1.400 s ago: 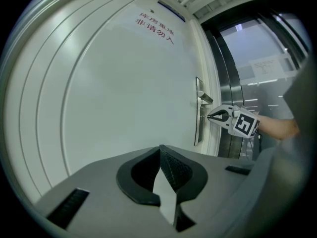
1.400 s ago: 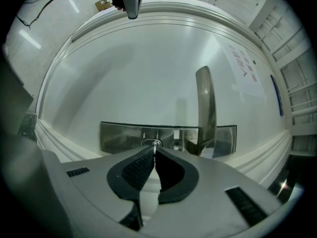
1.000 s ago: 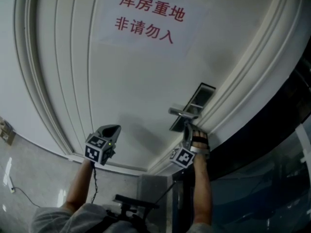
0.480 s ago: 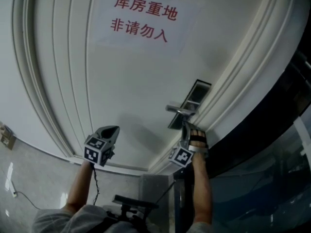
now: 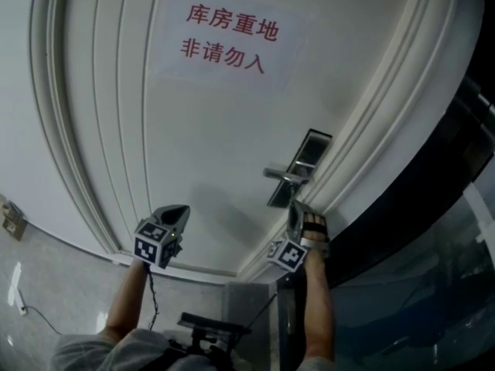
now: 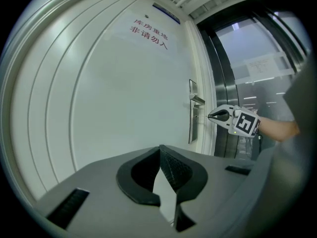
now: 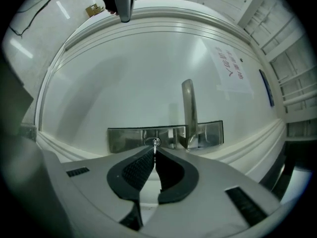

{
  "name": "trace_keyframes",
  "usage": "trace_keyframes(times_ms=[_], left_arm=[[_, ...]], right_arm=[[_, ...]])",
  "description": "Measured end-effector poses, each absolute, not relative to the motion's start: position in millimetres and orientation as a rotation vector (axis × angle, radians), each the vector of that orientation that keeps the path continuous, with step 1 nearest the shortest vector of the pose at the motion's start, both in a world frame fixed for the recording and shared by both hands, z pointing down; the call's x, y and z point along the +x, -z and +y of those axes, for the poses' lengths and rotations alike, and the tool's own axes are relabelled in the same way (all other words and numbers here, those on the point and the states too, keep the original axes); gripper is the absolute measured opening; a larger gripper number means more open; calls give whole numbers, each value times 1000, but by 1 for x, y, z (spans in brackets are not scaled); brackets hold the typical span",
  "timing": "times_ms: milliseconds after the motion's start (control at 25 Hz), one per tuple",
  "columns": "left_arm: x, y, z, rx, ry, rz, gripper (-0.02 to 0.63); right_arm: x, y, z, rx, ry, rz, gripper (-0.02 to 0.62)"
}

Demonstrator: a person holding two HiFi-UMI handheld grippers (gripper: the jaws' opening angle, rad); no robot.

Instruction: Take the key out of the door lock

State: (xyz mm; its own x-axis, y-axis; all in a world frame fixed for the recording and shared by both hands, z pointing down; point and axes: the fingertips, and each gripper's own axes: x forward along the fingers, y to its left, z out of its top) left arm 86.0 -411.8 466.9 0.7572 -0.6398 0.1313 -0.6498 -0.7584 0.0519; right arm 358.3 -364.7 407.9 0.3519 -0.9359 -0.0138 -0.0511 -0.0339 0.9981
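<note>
the left gripper (image 6: 159,148) fills the bottom, jaws together with nothing between them. ahead stands a white door (image 6: 114,98) with a red-lettered sign (image 6: 148,33). at the door's right edge, the right gripper (image 6: 209,116) pinches a thin key (image 6: 202,115) just beside the lock plate (image 6: 192,130), below the handle (image 6: 196,99).

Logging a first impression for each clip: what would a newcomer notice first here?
The white paper sign with red characters high on the white panelled door catches the eye first. Next, at the door's right edge, the right gripper is shut on a small silver key at the keyhole of the steel lock plate. The left gripper hangs shut and empty at lower left.
</note>
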Motion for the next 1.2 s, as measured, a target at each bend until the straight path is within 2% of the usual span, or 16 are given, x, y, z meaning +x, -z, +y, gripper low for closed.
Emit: trace_keyframes(times_ms=[720,1200], left_arm=[[66,-475,-362,2899,-182,-999,-8],[37,-475,-318,2927,-159,-995,-8]], right_arm=[[318,-401,-262,1986,589,-1420,21],[284,-439,-193,2292,149,-1695,20]])
